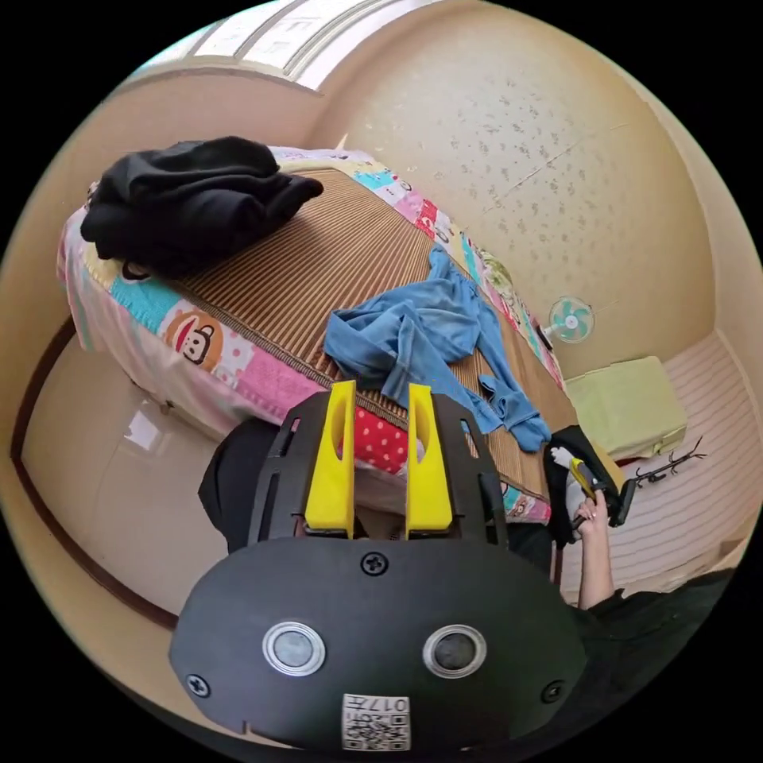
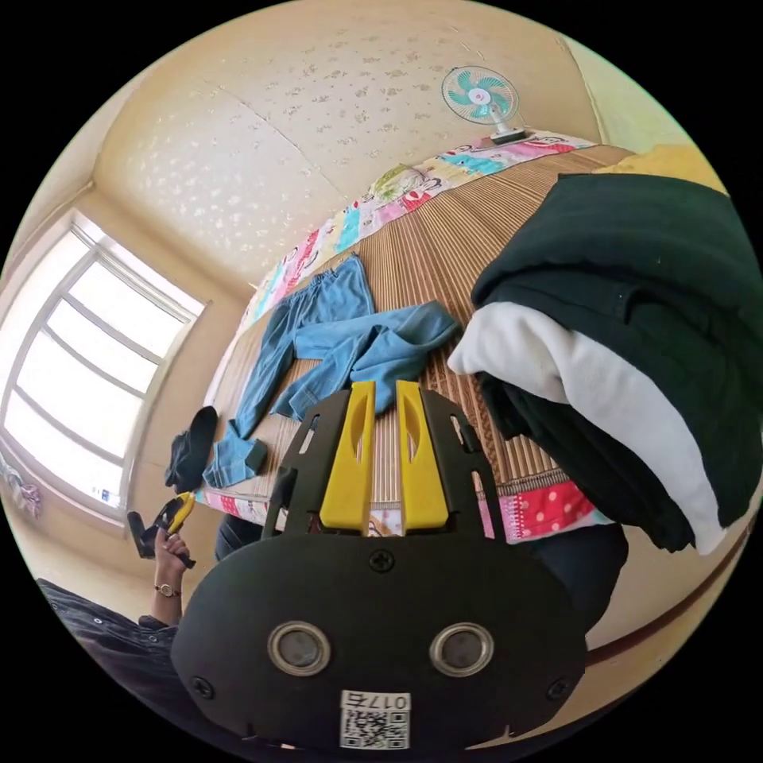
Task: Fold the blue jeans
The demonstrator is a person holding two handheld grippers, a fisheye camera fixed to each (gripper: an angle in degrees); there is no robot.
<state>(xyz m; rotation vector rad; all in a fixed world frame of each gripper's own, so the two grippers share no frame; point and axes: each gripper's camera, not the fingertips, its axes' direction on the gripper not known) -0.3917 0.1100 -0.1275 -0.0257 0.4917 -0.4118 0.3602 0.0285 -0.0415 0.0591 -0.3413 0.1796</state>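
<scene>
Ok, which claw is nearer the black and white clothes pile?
Right. The right claw is just beside the pile; the left claw is beyond the blue jeans.

bright daylight | overexposed window [image 2: 75, 373] | sharp focus | fisheye edges bent

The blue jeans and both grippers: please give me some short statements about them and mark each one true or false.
1. The blue jeans lie crumpled on the striped mat. True.
2. The left gripper is shut on the jeans. False: its jaws stand apart, holding nothing.
3. A dark pile of clothes rests on the bed. True.
4. The right gripper grips a jeans leg. False: it is open and holds no cloth.
5. A small fan stands at the bed's far side. True.
</scene>
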